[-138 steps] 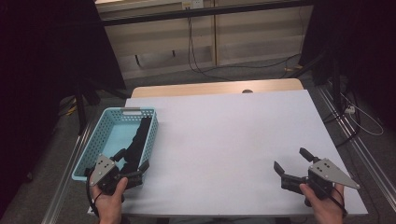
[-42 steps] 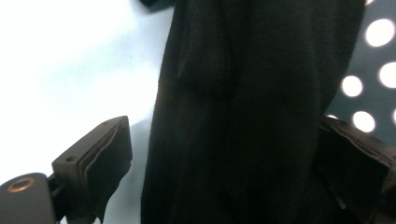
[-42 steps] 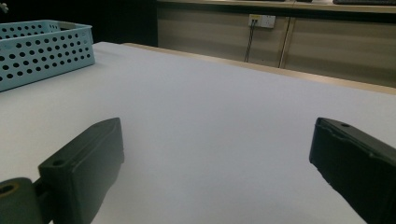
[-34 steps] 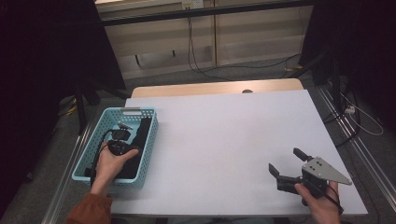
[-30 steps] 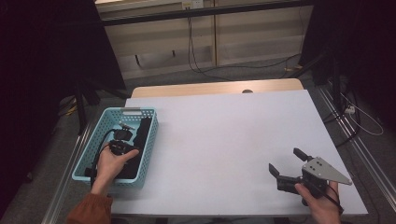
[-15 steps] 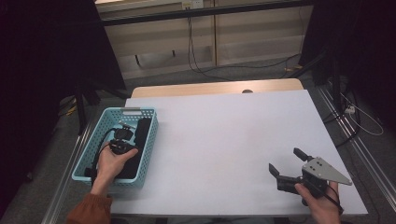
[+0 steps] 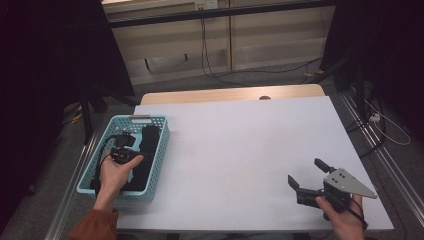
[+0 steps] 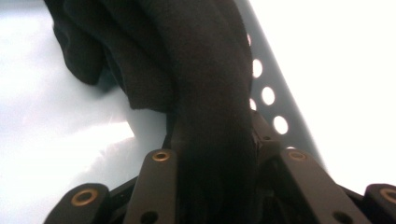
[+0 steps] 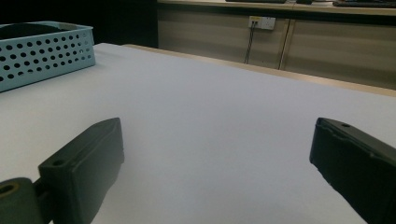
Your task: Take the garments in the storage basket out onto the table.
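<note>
High view, basket: pale blue basket [image 7: 156, 150] at the near left edge of the white table [image 7: 240, 145], with dark cloth [image 7: 146, 157] lying inside.
High view, left gripper: left gripper [image 7: 125, 149] reaches down into the basket, over the cloth.
High view, right gripper: right gripper [image 7: 309, 176] rests at the near right of the table, well apart from the basket.
Left gripper view, grip: the jaws have just been closing and now pinch a thick fold of the dark cloth [image 8: 205, 93] between them; the basket wall [image 8: 273, 100] with its round holes stands just beside.
Right gripper view, state: jaws stand wide apart over bare table [image 9: 219, 121], nothing between them; basket [image 9: 44, 51] at the far left.
Handling advice: lift straight up, slowly, so the hanging cloth clears the rim without snagging or tipping the basket; keep the pinch firm.
</note>
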Demonstrator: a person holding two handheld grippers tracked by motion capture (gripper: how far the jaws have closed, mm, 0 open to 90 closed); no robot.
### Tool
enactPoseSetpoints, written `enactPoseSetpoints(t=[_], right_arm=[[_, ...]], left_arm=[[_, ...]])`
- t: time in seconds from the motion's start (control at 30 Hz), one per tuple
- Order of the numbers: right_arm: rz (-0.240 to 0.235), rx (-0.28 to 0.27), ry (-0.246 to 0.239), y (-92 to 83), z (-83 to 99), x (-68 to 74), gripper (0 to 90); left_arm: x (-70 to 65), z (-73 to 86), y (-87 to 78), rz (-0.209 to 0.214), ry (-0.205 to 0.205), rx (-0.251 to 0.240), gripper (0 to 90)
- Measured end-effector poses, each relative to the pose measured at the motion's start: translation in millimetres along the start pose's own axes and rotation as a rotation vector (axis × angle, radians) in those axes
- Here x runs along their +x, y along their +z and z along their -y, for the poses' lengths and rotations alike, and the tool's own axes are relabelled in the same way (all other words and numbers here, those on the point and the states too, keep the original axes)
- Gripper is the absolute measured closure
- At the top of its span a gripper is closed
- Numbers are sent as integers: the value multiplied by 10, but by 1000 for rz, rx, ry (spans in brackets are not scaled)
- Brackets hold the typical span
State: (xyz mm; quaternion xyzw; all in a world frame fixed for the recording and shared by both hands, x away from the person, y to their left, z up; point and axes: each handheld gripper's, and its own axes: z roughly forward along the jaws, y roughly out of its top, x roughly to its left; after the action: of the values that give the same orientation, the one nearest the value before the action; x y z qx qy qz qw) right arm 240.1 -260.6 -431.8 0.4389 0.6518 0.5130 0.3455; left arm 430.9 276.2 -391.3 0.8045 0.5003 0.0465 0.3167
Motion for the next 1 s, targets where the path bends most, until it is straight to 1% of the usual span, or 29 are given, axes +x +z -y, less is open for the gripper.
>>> enactPoseSetpoints(t=[0.03, 0.07, 0.1, 0.13, 0.17, 0.2, 0.27, 0.3, 0.33, 0.37, 0.4, 0.43, 0.47, 0.5, 0.53, 0.57, 0.6, 0.63, 0.67, 0.7, 0.73, 0.8, 0.87, 0.9, 0.93, 0.97, 1.0], right_arm=[[0, -2, 0, -1, -1, 1, 20], [0, -2, -1, 0, -1, 0, 20], [0, -2, -1, 0, -1, 0, 20], [0, -3, -2, 0, 0, 1, 20], [-1, -2, 0, 1, -1, 1, 20], [1, -2, -1, 1, -1, 1, 20], [0, -3, 0, 1, -1, 1, 20], [2, -2, 0, -1, -1, 1, 20], [2, -2, 0, -1, -1, 1, 20], [1, -3, 1, -2, -1, 1, 20], [1, -3, 0, -2, -1, 1, 20], [1, -3, 1, -2, -1, 1, 20], [1, -3, 1, -2, -1, 1, 20], [1, -5, -2, -3, -1, 0, 20], [1, -5, -2, -3, -1, 0, 20], [1, -4, 3, -4, -2, 2, 20], [2, -5, 1, -4, -1, 1, 20], [2, -5, 2, -3, -2, 1, 20], [2, -5, 2, -3, -2, 1, 20], [2, -5, 3, -4, -2, 2, 20], [2, -6, 3, -4, -2, 1, 20], [2, -7, 3, -5, -3, 0, 20], [0, -9, 3, -6, -3, 1, 20], [1, -10, 3, -5, -3, 1, 20], [1, -10, 3, -5, -3, 1, 20], [0, -10, 2, -6, -3, 0, 20], [1, -10, 2, -7, -3, 1, 20]], left_arm=[[0, 4, -24, 3, -3, -31, 698], [1, 4, -45, 3, -3, -43, 698], [1, 4, -45, 3, -3, -43, 698], [-2, 4, -61, 3, 0, -55, 698], [-8, 5, -86, 5, -1, -80, 698], [-11, 4, -95, 4, -3, -89, 698], [-10, 4, -106, 9, 1, -91, 698], [-11, 8, -117, 5, 0, -108, 698], [-11, 8, -117, 5, 0, -108, 697], [-13, 10, -140, 8, 2, -125, 697], [-13, 10, -140, 8, 2, -125, 698], [-13, 12, -165, 9, -1, -152, 698], [-13, 12, -165, 9, -1, -152, 697], [-17, 19, -199, 9, -2, -183, 697], [-17, 19, -199, 9, -2, -183, 697], [-20, 24, -231, 6, 7, -214, 698], [-20, 24, -231, 6, 7, -214, 698], [-23, 29, -257, 11, 12, -243, 697], [-28, 31, -272, 10, 20, -252, 697], [-28, 31, -272, 10, 20, -252, 698], [-35, 36, -289, 16, 22, -279, 698], [-39, 37, -300, 13, 24, -287, 698], [-47, 40, -316, 18, 22, -313, 698], [-53, 41, -332, 14, 23, -330, 698], [-53, 41, -332, 14, 23, -330, 698], [-61, 44, -342, 14, 28, -349, 697], [-65, 44, -344, 13, 29, -353, 697]])
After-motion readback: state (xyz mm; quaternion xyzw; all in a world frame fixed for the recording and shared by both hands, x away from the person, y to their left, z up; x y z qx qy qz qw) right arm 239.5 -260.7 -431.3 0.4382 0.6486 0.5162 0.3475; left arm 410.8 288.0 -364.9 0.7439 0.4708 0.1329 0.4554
